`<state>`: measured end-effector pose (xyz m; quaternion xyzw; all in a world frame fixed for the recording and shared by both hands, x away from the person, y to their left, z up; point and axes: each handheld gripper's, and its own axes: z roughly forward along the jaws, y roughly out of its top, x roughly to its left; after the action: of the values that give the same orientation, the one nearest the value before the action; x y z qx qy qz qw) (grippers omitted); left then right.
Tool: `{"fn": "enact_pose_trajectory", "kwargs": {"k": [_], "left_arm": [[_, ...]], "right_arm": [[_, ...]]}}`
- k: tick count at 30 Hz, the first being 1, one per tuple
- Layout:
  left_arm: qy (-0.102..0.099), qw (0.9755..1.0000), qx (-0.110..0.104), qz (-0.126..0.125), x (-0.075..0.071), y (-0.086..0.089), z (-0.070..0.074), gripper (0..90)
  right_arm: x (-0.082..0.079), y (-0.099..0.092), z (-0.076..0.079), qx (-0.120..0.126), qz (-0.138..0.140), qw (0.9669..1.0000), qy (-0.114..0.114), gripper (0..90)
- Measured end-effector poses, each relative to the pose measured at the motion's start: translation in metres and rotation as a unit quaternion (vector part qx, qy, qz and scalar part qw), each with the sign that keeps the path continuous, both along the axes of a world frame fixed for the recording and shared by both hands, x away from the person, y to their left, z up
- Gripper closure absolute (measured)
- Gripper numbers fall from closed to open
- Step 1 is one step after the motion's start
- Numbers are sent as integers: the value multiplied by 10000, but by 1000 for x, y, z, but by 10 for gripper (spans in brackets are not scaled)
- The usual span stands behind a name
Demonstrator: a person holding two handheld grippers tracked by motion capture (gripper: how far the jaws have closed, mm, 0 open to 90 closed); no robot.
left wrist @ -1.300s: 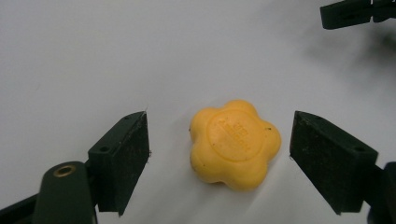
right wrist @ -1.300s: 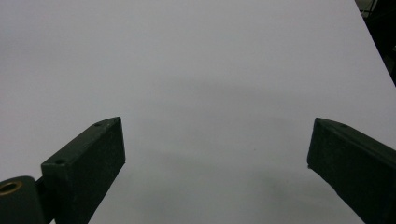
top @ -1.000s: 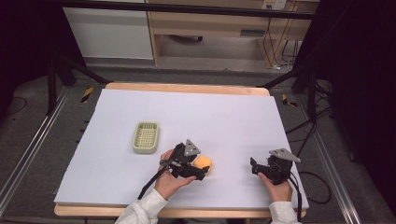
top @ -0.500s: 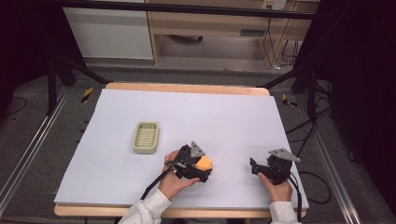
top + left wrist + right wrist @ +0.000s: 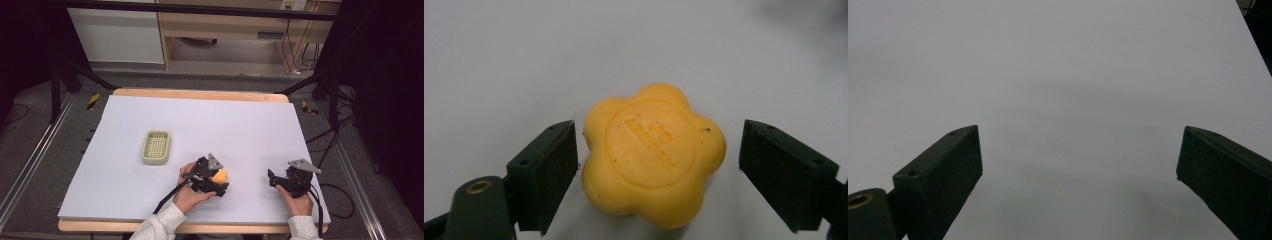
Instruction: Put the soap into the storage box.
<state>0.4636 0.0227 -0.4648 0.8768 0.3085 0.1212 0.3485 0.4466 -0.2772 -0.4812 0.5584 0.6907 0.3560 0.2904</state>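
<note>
while the left gripper [image 5: 216, 181] sits low near the table's front edge, hand wrapped behind it, its jaws straddle the yellow flower-shaped soap [image 5: 653, 153] lying flat on the white table [image 5: 240, 125]. jaws have just been opening: small gap at the left pad, wide gap at the right, no grip on the soap between them. soap looks unmoved vs a second ago. right gripper [image 5: 274, 179] rests level off to the right, jaws spread over bare table, same spot. green basket [image 5: 156, 147] well left of the soap.
</note>
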Motion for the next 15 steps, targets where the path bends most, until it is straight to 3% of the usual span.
{"fn": "enact_pose_trajectory", "kwargs": {"k": [15], "left_arm": [[69,9999,84,-18,4,1,-9,209]], "right_arm": [[0,0,0,2,-10,10000,26,50]]}}
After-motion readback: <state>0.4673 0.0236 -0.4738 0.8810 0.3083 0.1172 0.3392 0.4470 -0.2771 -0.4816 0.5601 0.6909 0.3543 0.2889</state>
